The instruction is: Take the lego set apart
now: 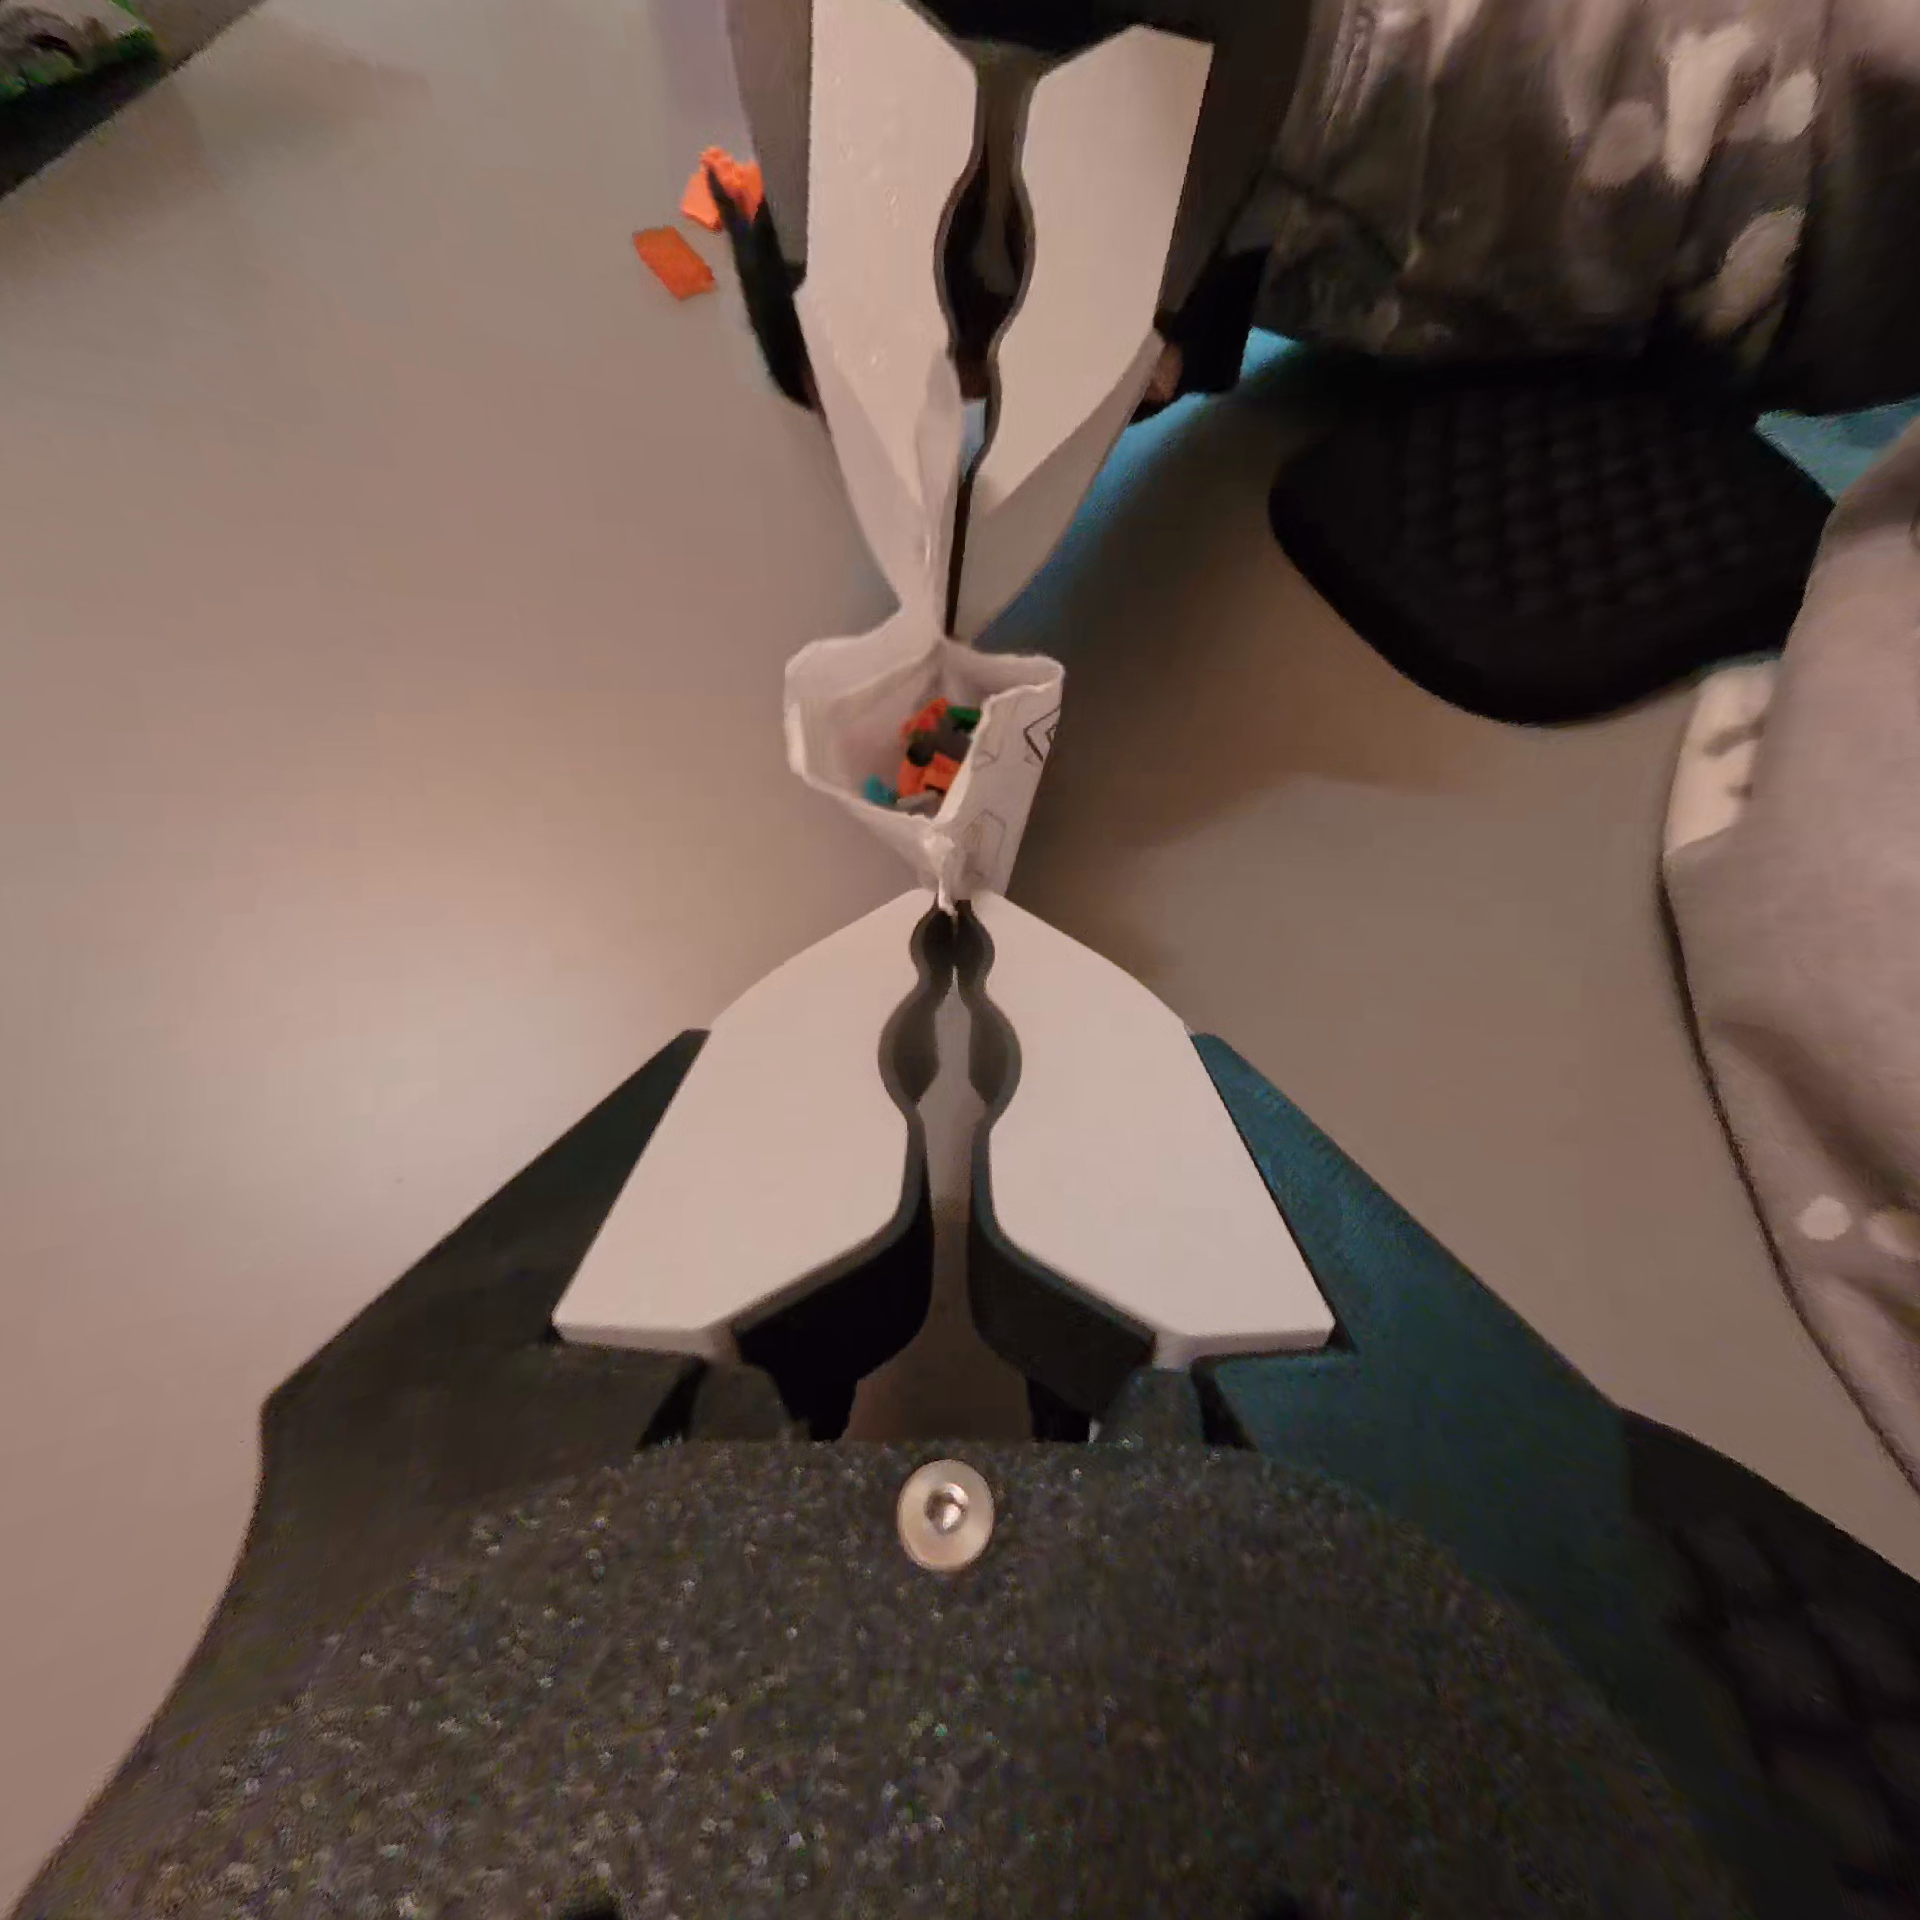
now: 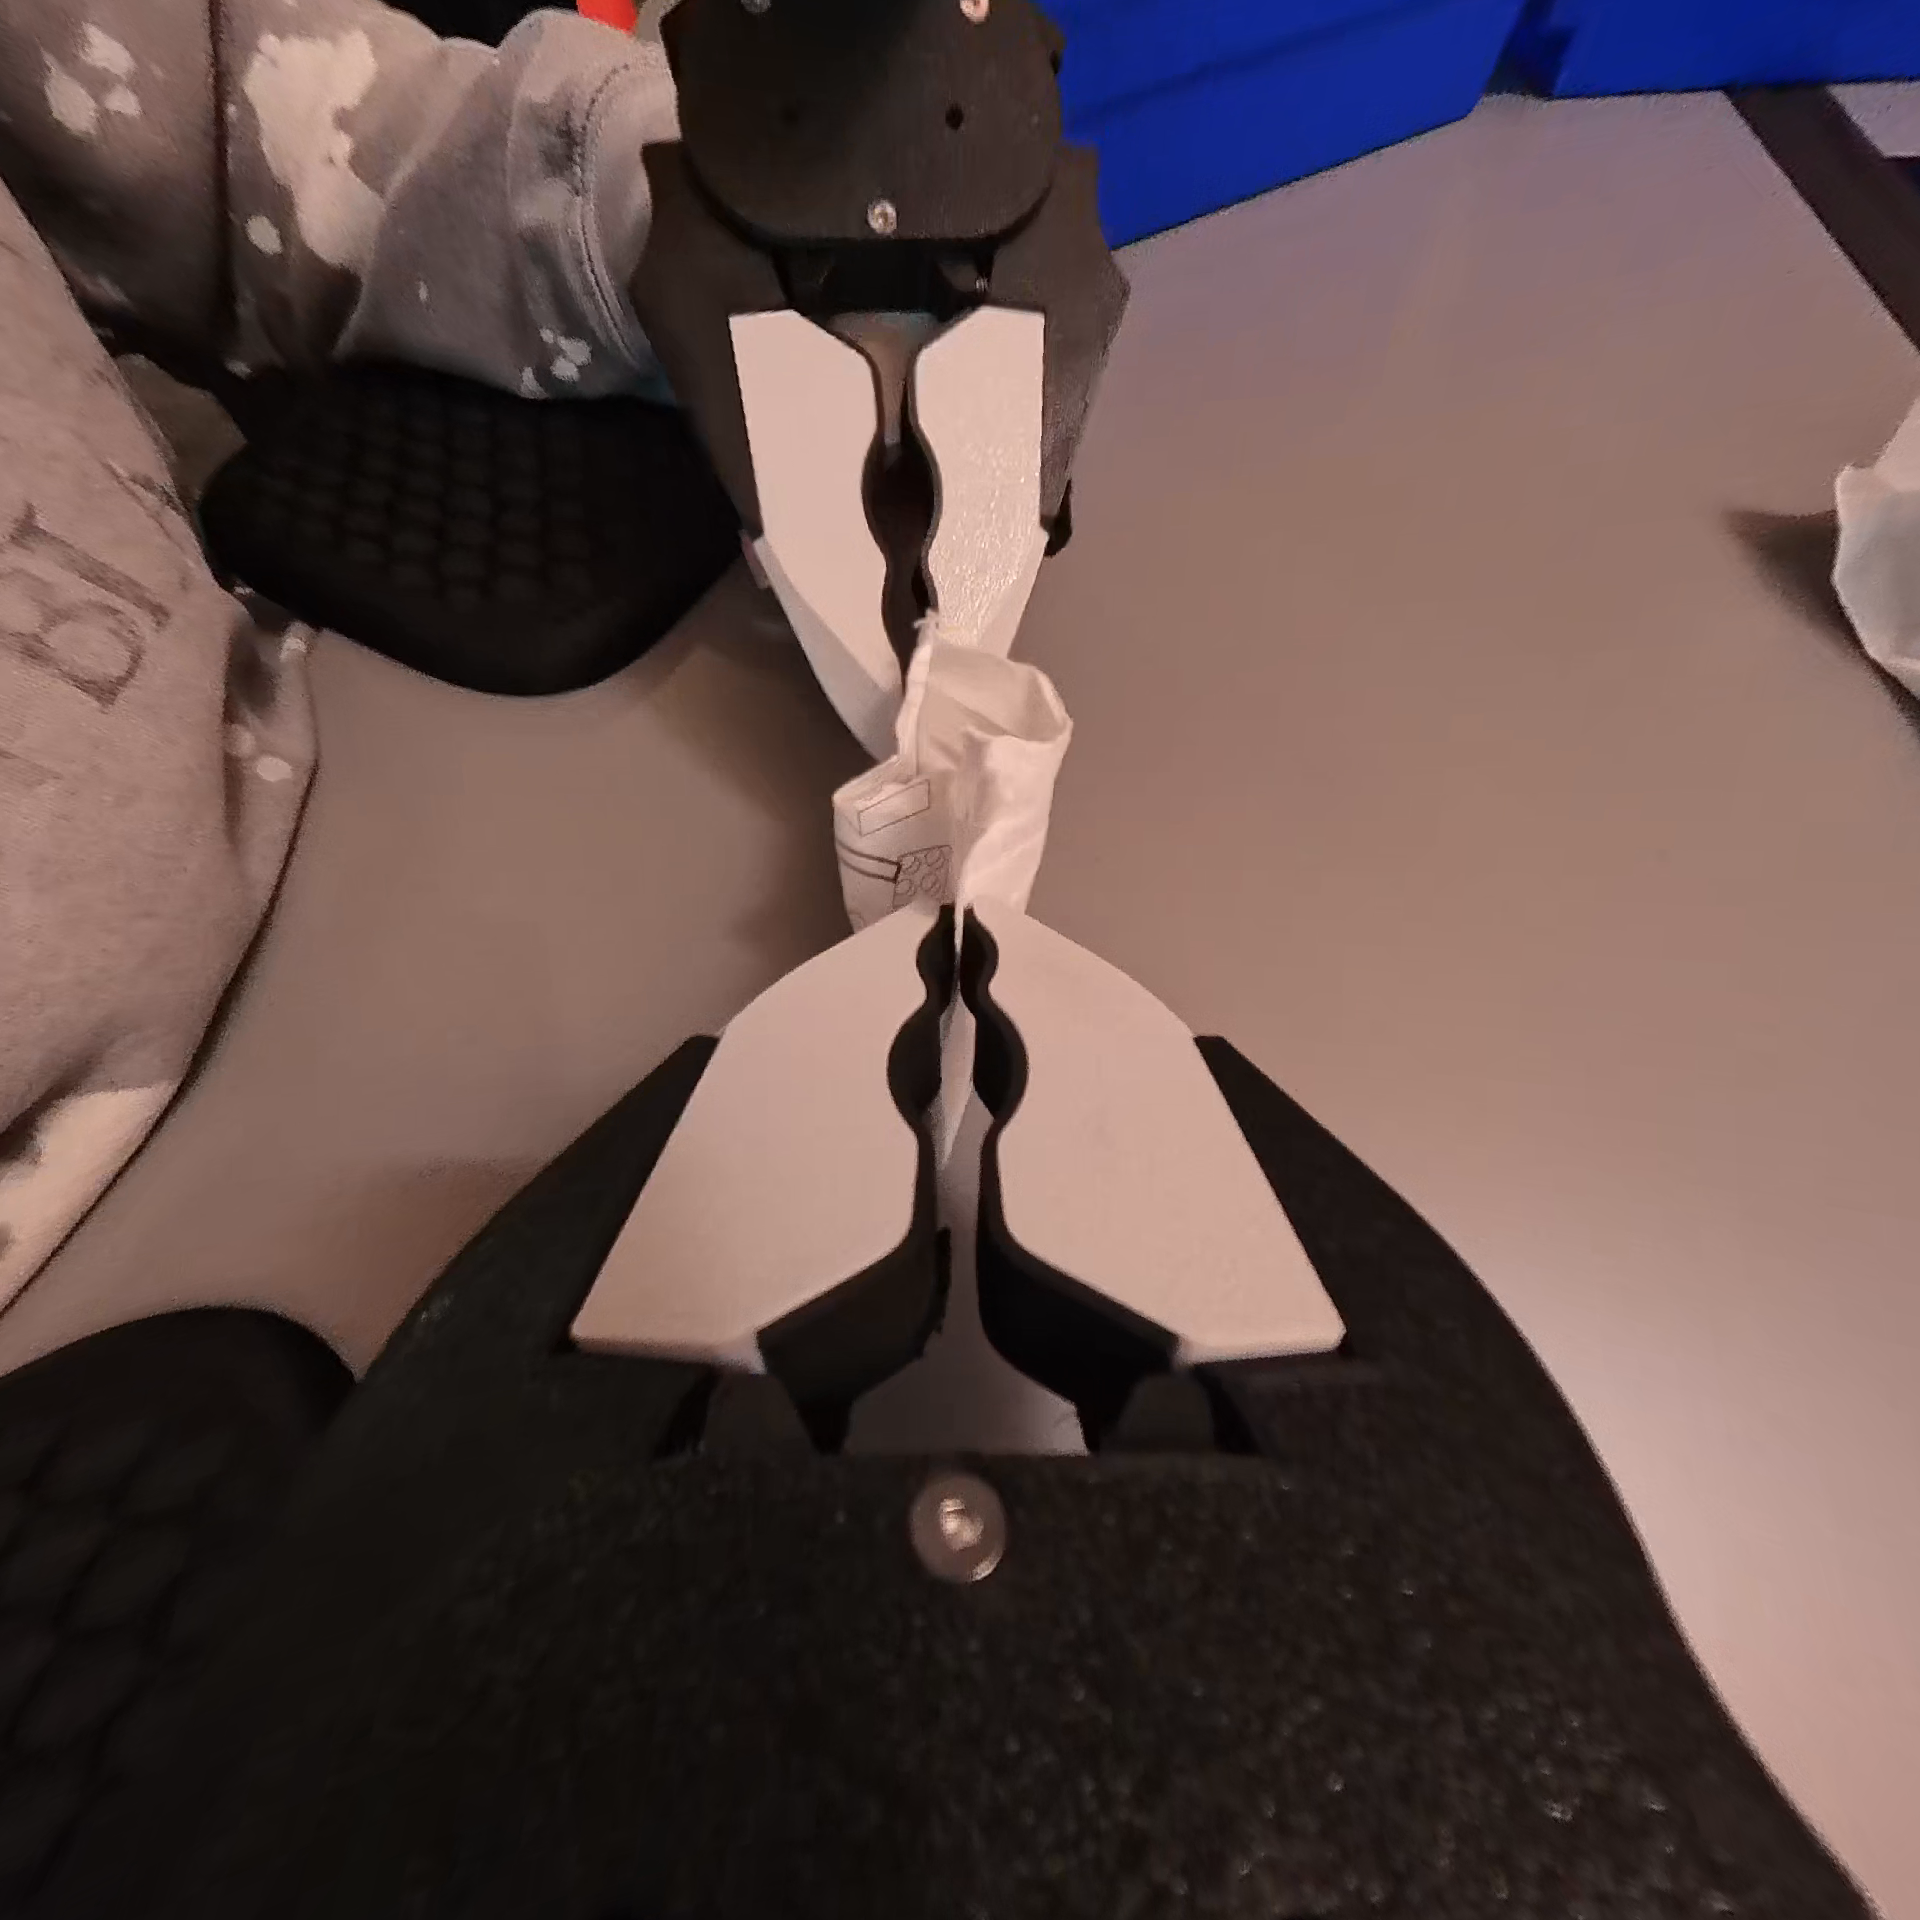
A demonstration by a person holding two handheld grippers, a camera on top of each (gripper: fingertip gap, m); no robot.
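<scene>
- The pale table (image 1: 364,727) fills most of what I see in both wrist views, and my two tools meet above it, near its edge.
- A person in a grey speckled sweatshirt (image 2: 135,727) sits at that edge, with a black mesh chair arm (image 1: 1538,540) below the sleeve.
- A blue cloth or cover (image 2: 1351,94) lies at the far side of the table in my right wrist view.
- My left gripper (image 1: 948,914) is clenched on the near corner of a small white paper bag (image 1: 925,748); its white fingertips (image 1: 831,1039) pinch the crumpled paper right at their ends.
- My right gripper (image 2: 956,920) is likewise clamped on the opposite edge of the bag, and a strip of paper runs back between its jaws. In the left wrist view it comes in from the top, pointing at my left tool.
- The bag hangs stretched between the two tools, lifted clear of the table, its mouth pulled open.
- Inside the bag I can see loose lego pieces (image 1: 930,758), orange, teal and dark grey, heaped at the bottom.
- A few orange lego pieces (image 1: 696,223) lie on the table well apart from the bag.
- A bit of crumpled white paper or plastic (image 2: 1881,561) sits at the table's right edge in my right wrist view.
</scene>
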